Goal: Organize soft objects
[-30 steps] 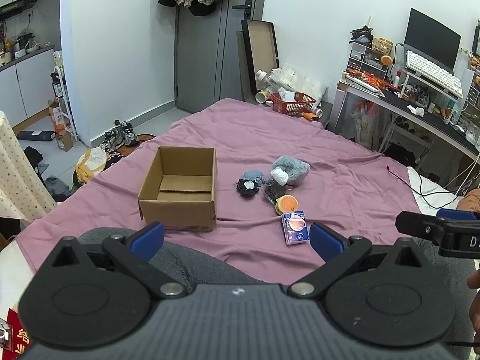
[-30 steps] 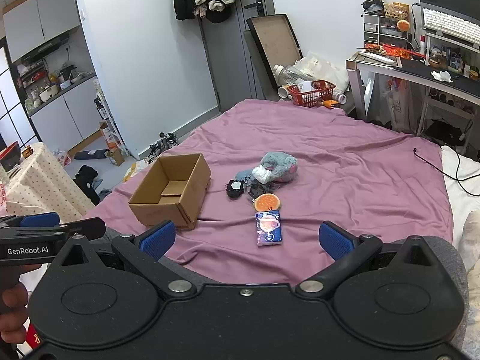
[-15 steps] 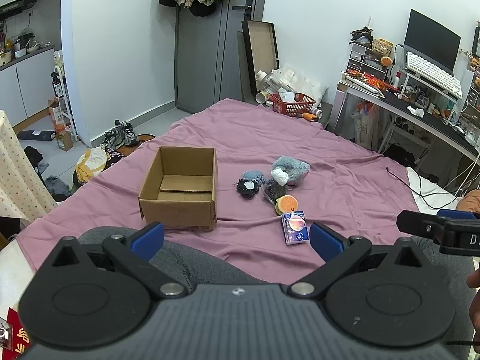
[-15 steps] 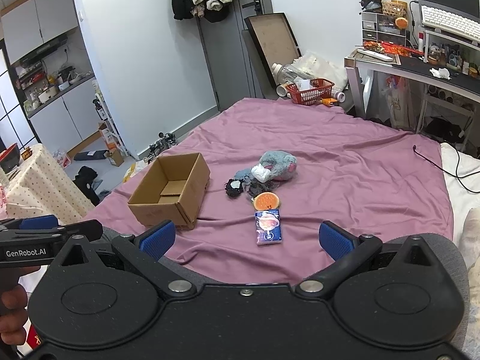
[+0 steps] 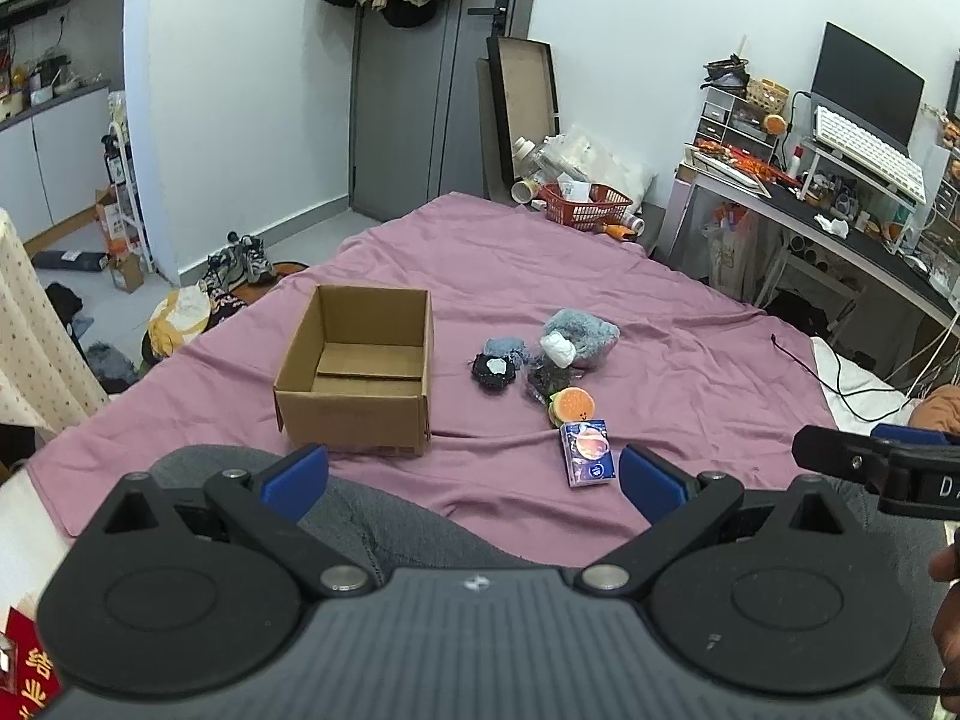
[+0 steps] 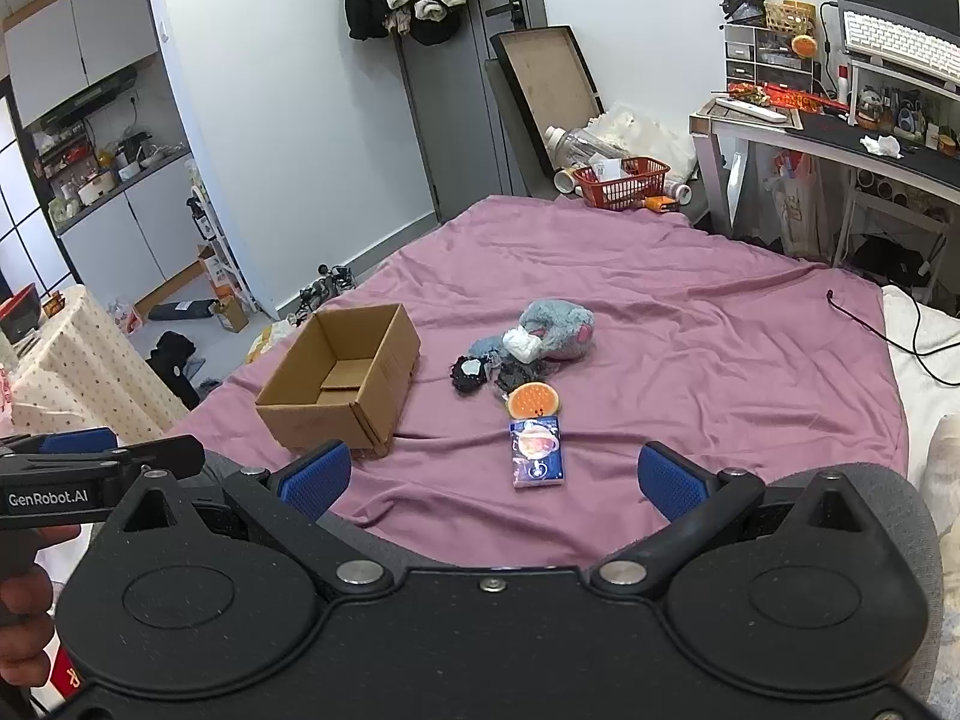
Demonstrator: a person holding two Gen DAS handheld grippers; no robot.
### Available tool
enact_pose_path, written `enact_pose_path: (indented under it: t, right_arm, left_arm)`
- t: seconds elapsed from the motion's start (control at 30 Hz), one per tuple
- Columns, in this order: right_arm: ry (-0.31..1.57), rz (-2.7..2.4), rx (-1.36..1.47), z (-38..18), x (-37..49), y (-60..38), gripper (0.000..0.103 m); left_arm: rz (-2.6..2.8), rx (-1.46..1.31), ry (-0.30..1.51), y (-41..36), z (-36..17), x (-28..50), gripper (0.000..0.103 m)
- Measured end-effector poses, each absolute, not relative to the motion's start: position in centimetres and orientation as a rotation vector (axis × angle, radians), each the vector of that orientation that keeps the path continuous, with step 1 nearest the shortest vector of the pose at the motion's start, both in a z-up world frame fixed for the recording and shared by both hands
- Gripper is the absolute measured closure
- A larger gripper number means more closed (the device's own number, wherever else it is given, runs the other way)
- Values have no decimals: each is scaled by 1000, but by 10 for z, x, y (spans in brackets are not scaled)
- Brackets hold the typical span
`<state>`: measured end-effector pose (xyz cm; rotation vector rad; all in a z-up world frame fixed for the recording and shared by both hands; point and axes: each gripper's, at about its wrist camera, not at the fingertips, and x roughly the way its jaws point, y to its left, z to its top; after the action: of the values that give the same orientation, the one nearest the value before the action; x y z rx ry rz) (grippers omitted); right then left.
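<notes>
Left tongs [image 5: 474,474] and right tongs [image 6: 495,474], both spread wide and holding nothing, above the near edge of the purple bedsheet [image 5: 660,372]. Open cardboard box [image 5: 360,369] at left; beside it, clustered soft objects: grey plush [image 5: 585,336], burger toy [image 5: 573,405], tissue pack [image 5: 588,453].

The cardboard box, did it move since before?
No. The cardboard box sits in the same spot on the purple sheet, same gap from the black pouch.

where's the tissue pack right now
The tissue pack lies flat on the purple bedsheet, just in front of the burger squishy and right of the cardboard box, nearest item in both wrist views.
</notes>
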<state>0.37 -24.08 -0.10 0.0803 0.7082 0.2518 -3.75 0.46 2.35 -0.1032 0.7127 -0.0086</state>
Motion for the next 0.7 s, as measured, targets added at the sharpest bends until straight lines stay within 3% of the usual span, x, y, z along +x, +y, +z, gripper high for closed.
enact_pose_path:
  t: [0.7]
  right_arm:
    - [760,278,130,-28,30,-250,0]
  left_arm:
    - [15,-114,755,4,-3,-16,1]
